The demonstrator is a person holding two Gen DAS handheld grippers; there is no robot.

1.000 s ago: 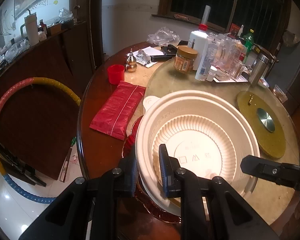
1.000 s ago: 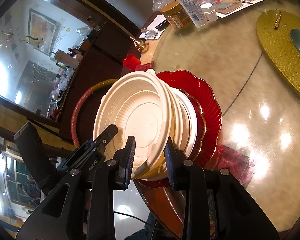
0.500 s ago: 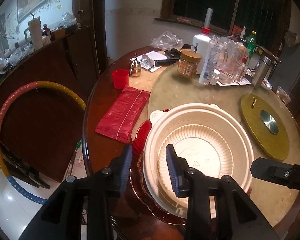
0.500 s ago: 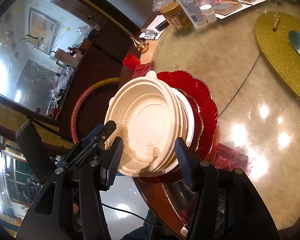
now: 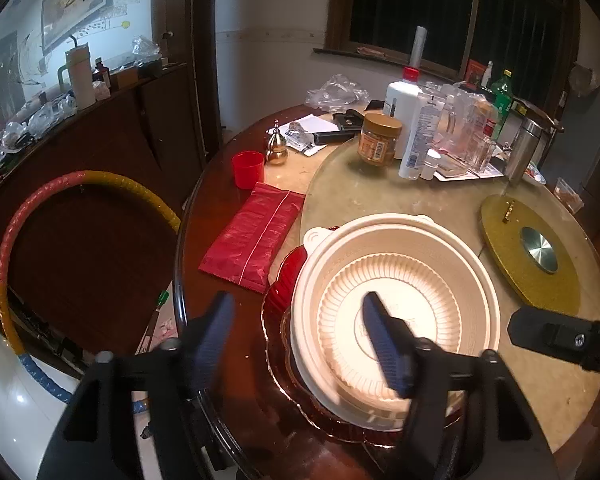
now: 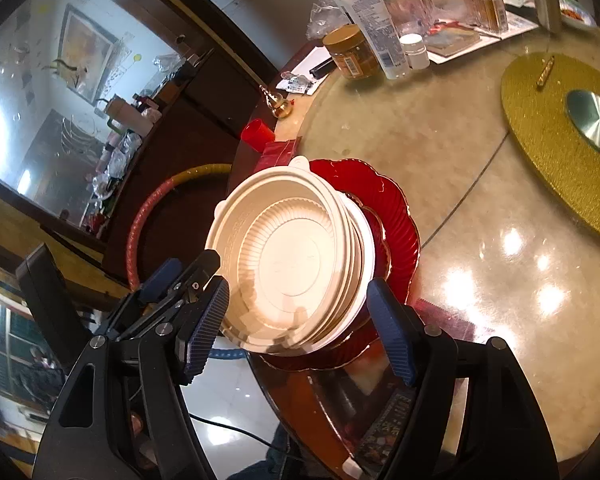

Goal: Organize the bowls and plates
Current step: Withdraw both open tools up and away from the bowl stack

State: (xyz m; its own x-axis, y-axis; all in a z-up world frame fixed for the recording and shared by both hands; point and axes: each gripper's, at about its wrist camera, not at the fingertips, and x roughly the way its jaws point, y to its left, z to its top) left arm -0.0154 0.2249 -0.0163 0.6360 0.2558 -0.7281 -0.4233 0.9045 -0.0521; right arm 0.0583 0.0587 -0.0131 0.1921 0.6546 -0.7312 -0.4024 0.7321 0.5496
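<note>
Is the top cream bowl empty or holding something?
Empty: the cream bowl shows a bare ribbed inside and flat bottom in both wrist views.

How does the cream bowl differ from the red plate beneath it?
The cream bowl is deep, matte and ribbed inside; the red plate is shallow, glossy and see-through. The bowl's rim is round with small tabs; the plate's edge is scalloped. Both sit in one stack at the table's edge.

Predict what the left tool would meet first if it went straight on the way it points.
Probably the near rim of the cream bowl stack, which its open tips straddle; depth is unclear, so the table edge may come first.
</note>
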